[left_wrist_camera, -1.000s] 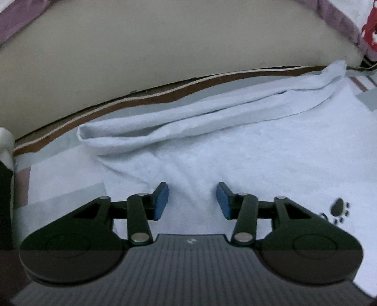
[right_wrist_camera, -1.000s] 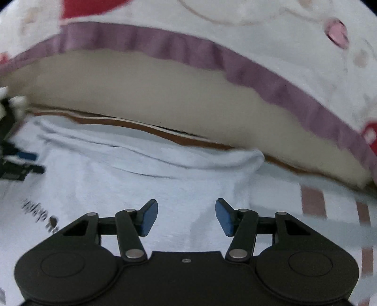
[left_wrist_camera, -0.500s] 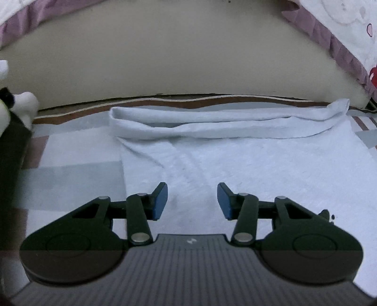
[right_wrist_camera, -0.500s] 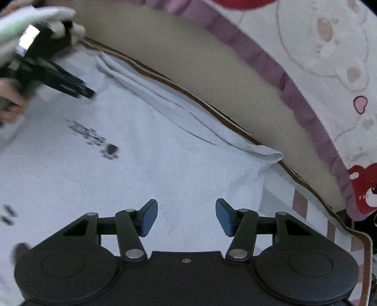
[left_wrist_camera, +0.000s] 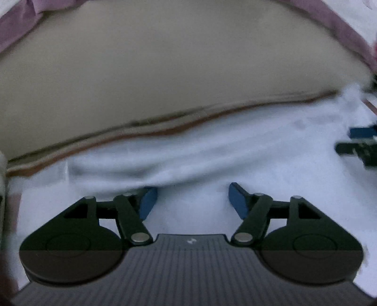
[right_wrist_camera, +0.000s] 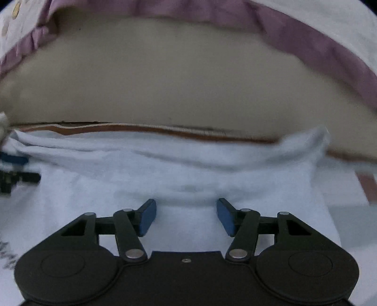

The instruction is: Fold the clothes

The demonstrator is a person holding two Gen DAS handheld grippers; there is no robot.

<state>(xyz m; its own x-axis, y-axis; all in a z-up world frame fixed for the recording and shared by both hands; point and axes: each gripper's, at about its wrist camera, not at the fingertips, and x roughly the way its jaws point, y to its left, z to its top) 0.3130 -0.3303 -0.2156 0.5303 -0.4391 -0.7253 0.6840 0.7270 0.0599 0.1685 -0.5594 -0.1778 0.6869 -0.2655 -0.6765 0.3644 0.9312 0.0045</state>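
Ahead of my left gripper (left_wrist_camera: 192, 197), with its black body and blue pads, I see a pale blue-white garment (left_wrist_camera: 212, 150). Beyond it runs a brown band with a thin cream line (left_wrist_camera: 146, 131), then a plain beige surface (left_wrist_camera: 165, 66). Above my right gripper (right_wrist_camera: 186, 215) hangs white fabric (right_wrist_camera: 341, 16) with a mauve frill (right_wrist_camera: 306, 35). Dark lettering (right_wrist_camera: 7, 256) marks the garment at my lower left.

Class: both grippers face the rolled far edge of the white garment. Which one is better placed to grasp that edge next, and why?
Probably the left gripper: the rolled edge already overlaps its left pad, with its jaws opening around it. The right gripper, jaws also opening, sits short of the edge, flat cloth between.
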